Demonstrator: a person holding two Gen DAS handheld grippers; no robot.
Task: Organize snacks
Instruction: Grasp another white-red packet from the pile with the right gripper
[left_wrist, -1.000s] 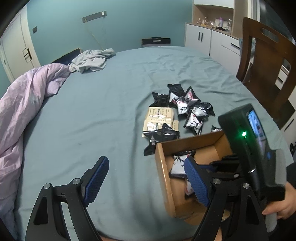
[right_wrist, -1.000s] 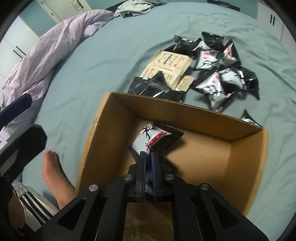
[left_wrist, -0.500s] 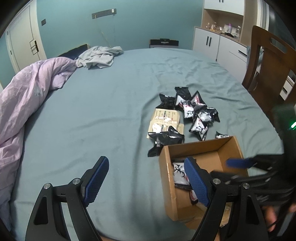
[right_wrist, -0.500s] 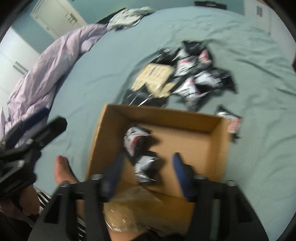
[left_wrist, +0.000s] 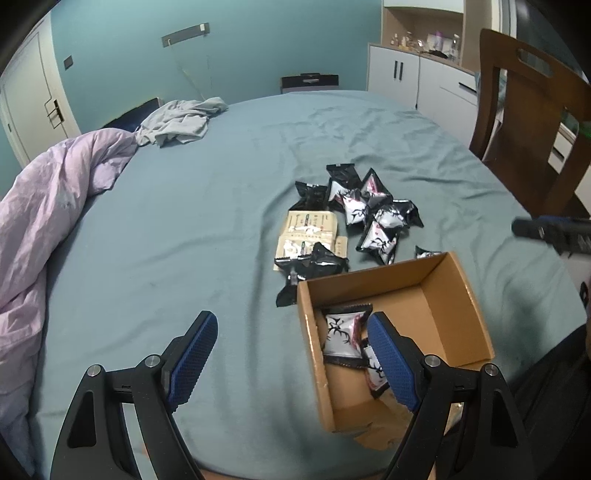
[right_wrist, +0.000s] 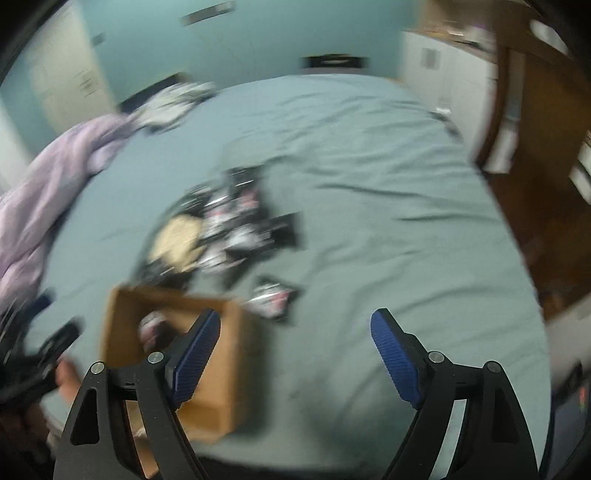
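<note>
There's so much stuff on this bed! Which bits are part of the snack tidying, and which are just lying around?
Part of the job:
- cardboard box, with black-and-white snack packets already inside
- pile of loose snack packets on the sheet
- beige packets beside them
- left gripper and right gripper, both open and empty

Just lying about:
- lilac duvet
- grey garment
- wooden chair
- white cabinets
</note>
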